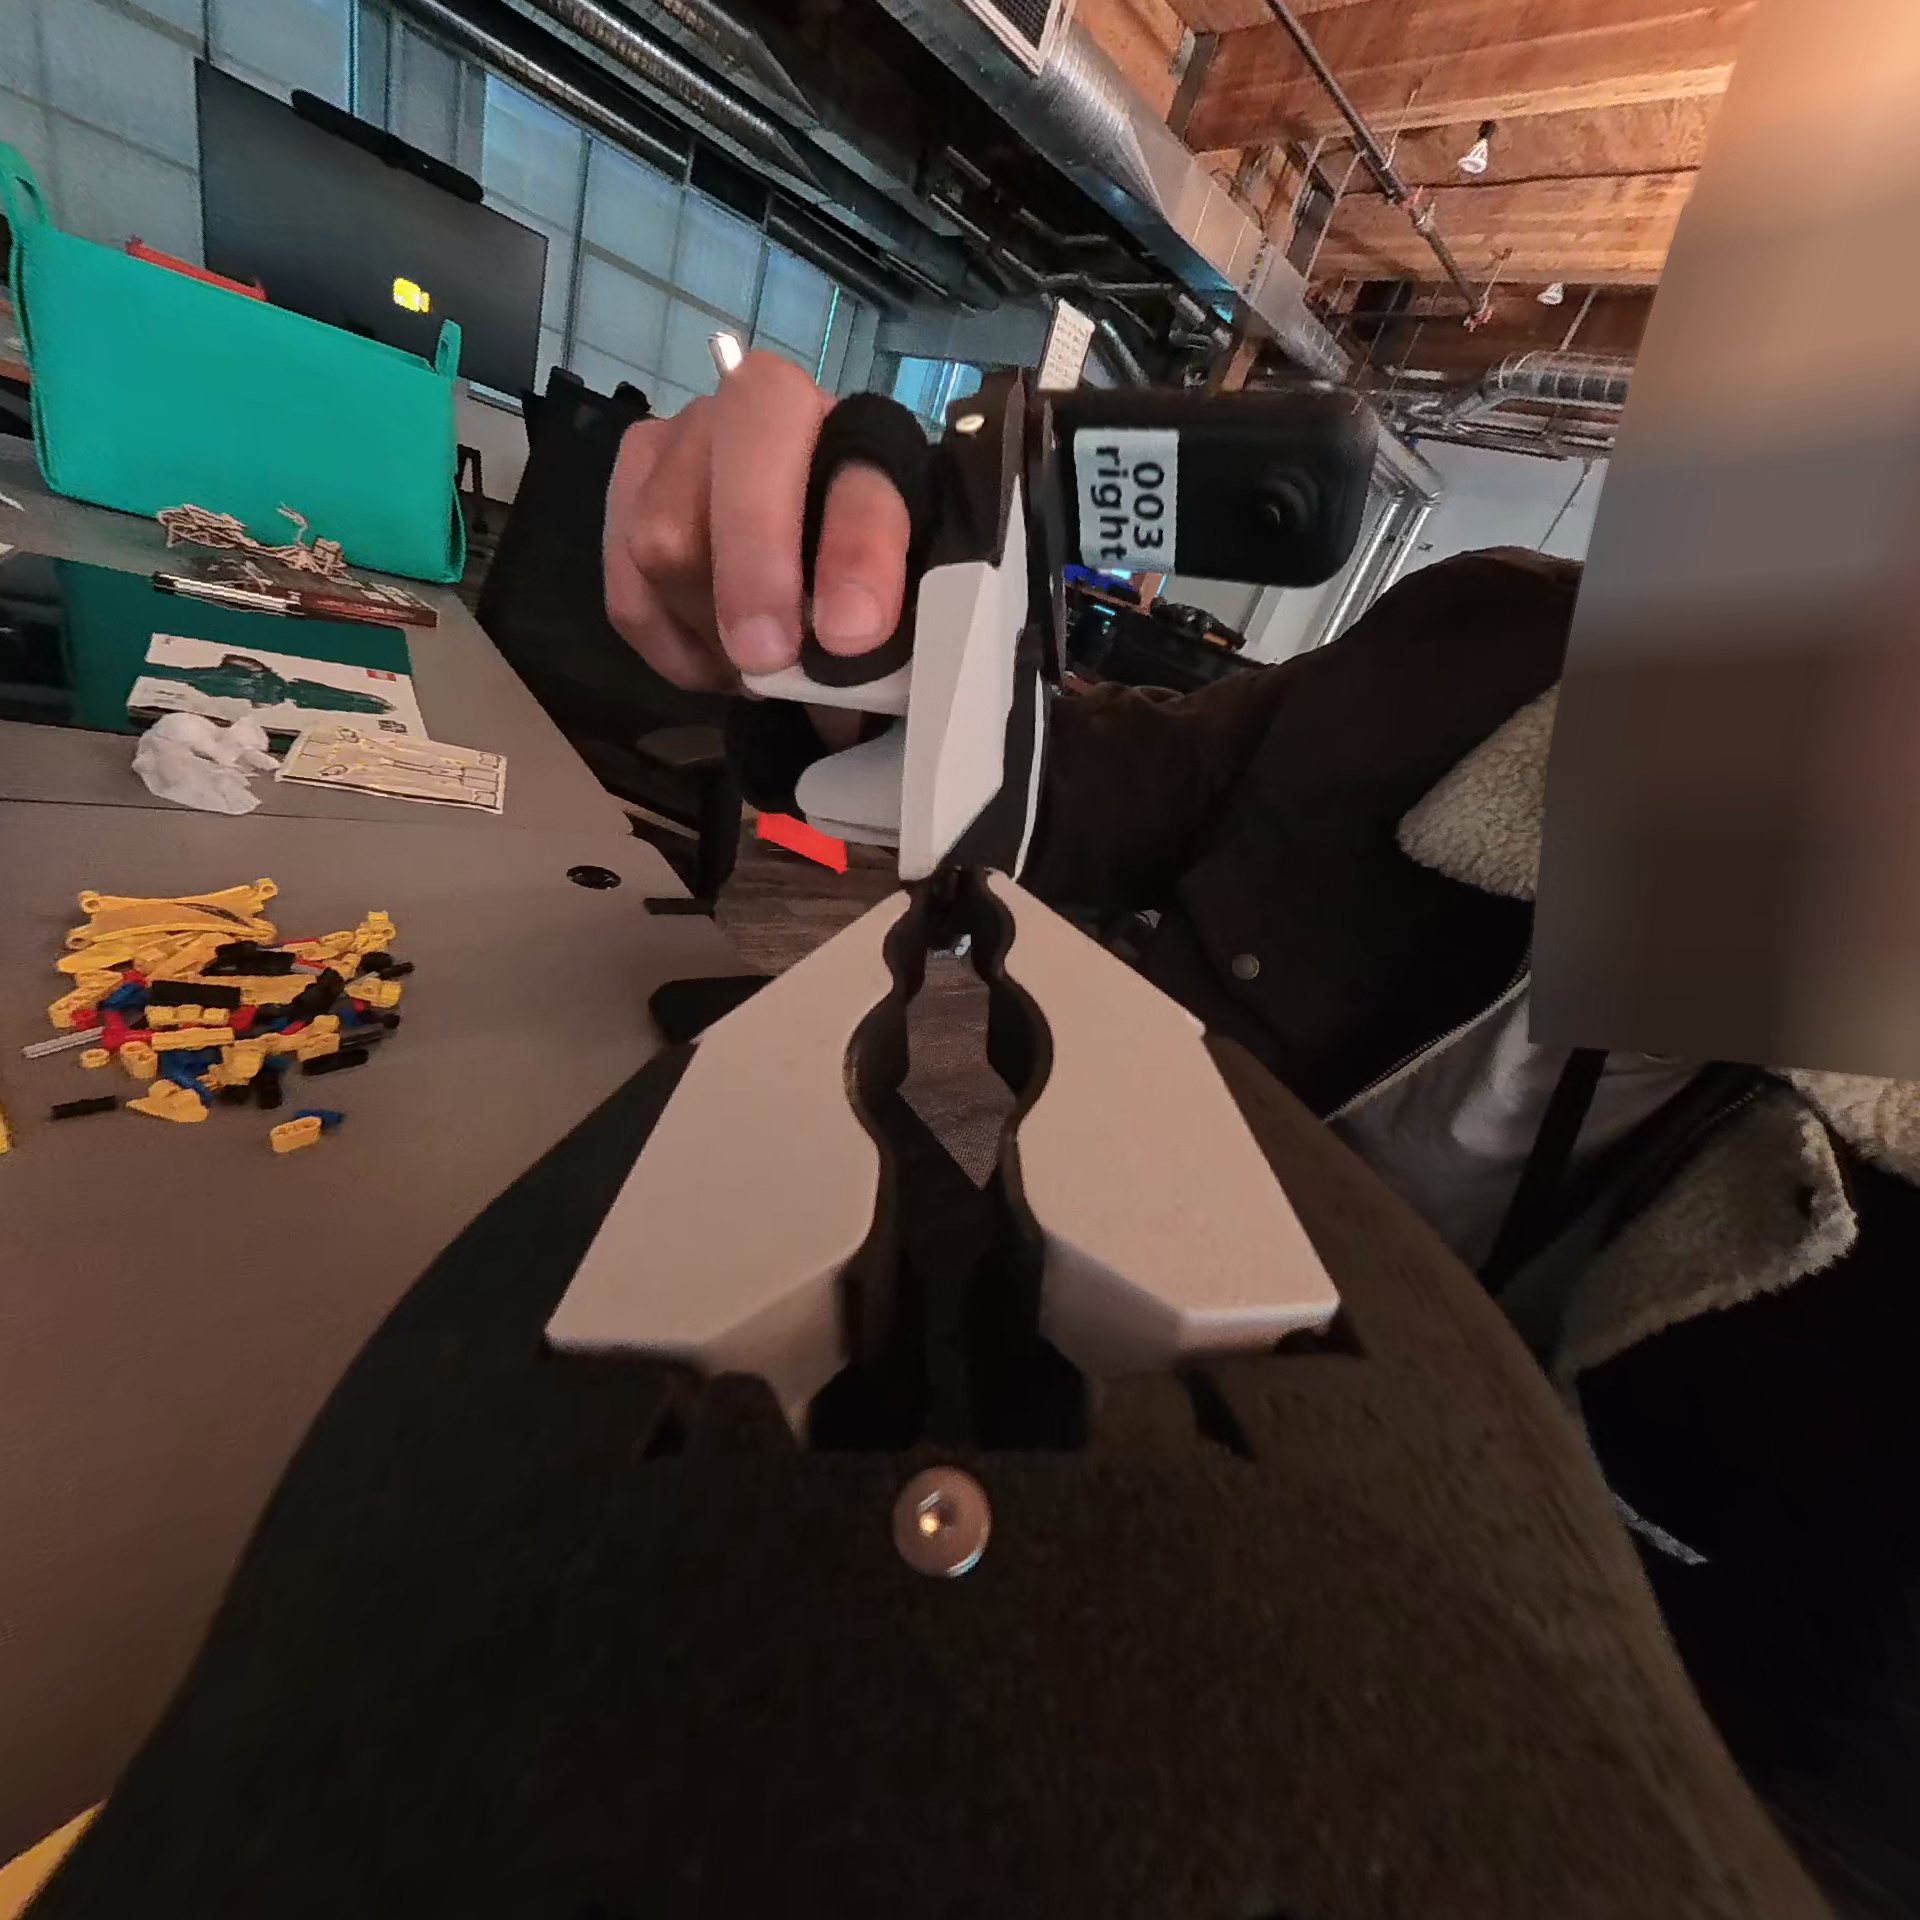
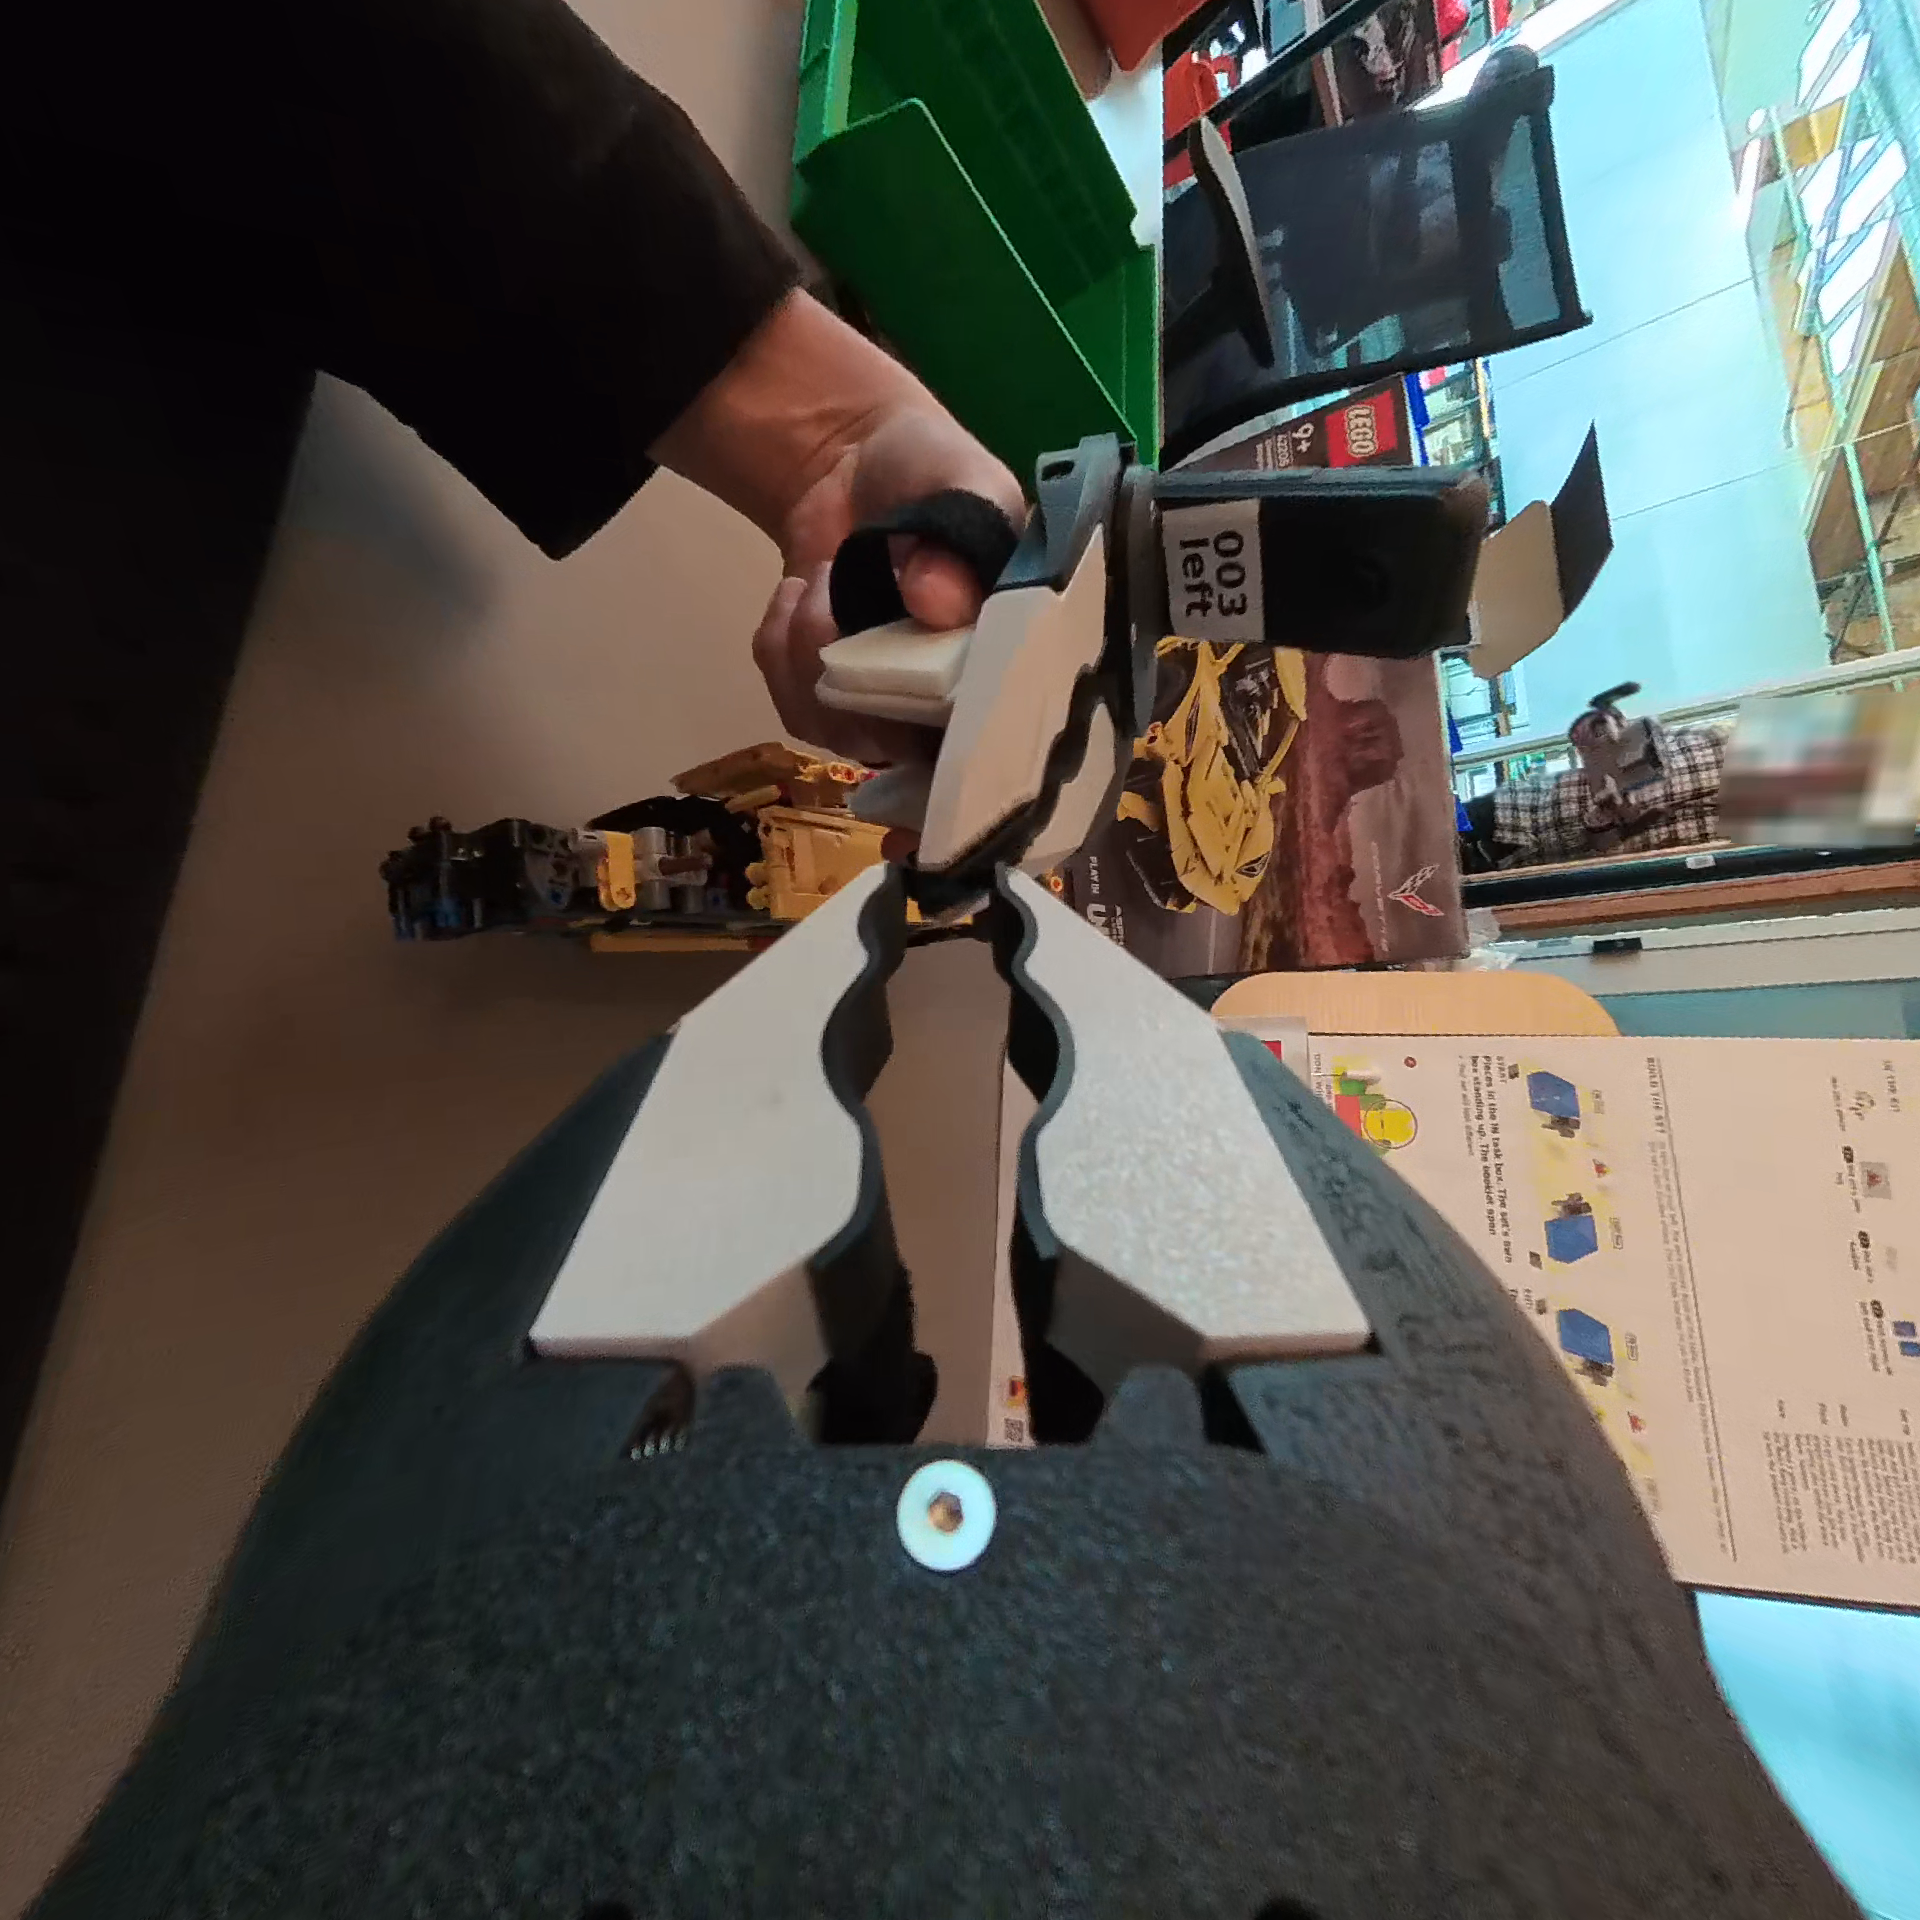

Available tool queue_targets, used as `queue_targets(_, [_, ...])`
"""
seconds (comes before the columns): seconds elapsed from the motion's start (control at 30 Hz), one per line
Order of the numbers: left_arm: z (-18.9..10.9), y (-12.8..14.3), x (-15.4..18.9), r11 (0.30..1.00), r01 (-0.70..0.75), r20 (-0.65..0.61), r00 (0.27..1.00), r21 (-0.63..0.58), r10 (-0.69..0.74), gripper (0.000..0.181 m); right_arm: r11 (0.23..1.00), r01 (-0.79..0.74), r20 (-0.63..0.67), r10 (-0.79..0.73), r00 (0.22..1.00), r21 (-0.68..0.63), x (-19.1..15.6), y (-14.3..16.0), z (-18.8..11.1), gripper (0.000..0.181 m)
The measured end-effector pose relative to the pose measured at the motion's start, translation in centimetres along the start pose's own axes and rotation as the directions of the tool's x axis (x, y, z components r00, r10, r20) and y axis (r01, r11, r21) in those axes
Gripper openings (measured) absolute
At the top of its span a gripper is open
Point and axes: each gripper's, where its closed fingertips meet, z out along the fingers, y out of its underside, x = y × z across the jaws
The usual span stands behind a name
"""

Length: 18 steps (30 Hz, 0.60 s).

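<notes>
My left gripper (image 1: 948,899) and my right gripper (image 2: 945,883) meet tip to tip in the air, past the table edge. Each is nearly closed on a small black piece (image 1: 948,925), which is mostly hidden between the tips; it also shows in the right wrist view (image 2: 948,899). In the left wrist view the right gripper (image 1: 961,868) comes down from above, held by a hand (image 1: 727,540). In the right wrist view the left gripper (image 2: 951,857) comes down the same way, held by a hand (image 2: 862,468).
A pile of yellow, black, blue and red bricks (image 1: 218,1008) lies on the grey table (image 1: 208,1351), with a booklet (image 1: 275,686), crumpled paper (image 1: 203,758) and a teal bag (image 1: 239,416). A part-built yellow and black model (image 2: 665,852), set box (image 2: 1330,810), printed sheet (image 2: 1662,1299) and green bins (image 2: 966,239) show too. My two grippers' fingertips are within a few centimetres of each other.
</notes>
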Motion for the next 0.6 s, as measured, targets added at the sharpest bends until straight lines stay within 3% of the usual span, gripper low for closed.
queue_targets(0.13, [-0.1,-0.3,-0.8,1.000,-0.021,0.058,0.998,0.016,0.020,0.006,0.999,-0.047,-0.003,0.046,0.999,-0.024,0.4,0.8,-0.1,0.014])
queue_targets(0.2, [-0.7,-0.8,-1.9,0.998,-0.056,0.155,0.987,0.035,0.050,0.033,0.995,-0.087,-0.006,0.087,0.996,-0.054,0.8,2.3,-0.5,0.015])
queue_targets(0.23, [-1.4,-1.4,-2.3,0.995,-0.078,0.197,0.978,0.063,0.064,0.034,0.987,-0.122,-0.022,0.120,0.993,-0.105,1.1,4.4,-0.8,0.015])
queue_targets(0.3, [-3.0,-3.0,-3.2,0.983,-0.108,0.269,0.961,0.149,0.065,0.034,0.927,-0.257,-0.018,0.263,0.965,-0.273,0.9,11.7,-1.6,0.015])
queue_targets(0.37, [-4.4,-4.3,-3.8,0.964,-0.107,0.302,0.953,0.243,0.029,0.034,0.747,-0.457,-0.068,0.488,0.870,-0.484,-0.9,21.8,-3.0,0.015])
queue_targets(0.43, [-5.1,-4.8,-4.3,0.954,-0.095,0.315,0.949,0.284,0.001,0.031,0.522,-0.585,-0.107,0.683,0.723,-0.621,-4.7,29.6,-4.8,0.014])
queue_targets(0.5, [-5.2,-4.7,-4.6,0.953,-0.102,0.324,0.946,0.285,0.005,0.029,0.378,-0.627,-0.157,0.762,0.629,-0.681,-7.8,33.6,-6.2,0.014])
queue_targets(0.6, [-4.9,-4.3,-4.9,0.960,-0.118,0.347,0.938,0.254,0.023,0.029,0.370,-0.606,-0.202,0.713,0.671,-0.704,-9.1,36.1,-7.4,0.014])
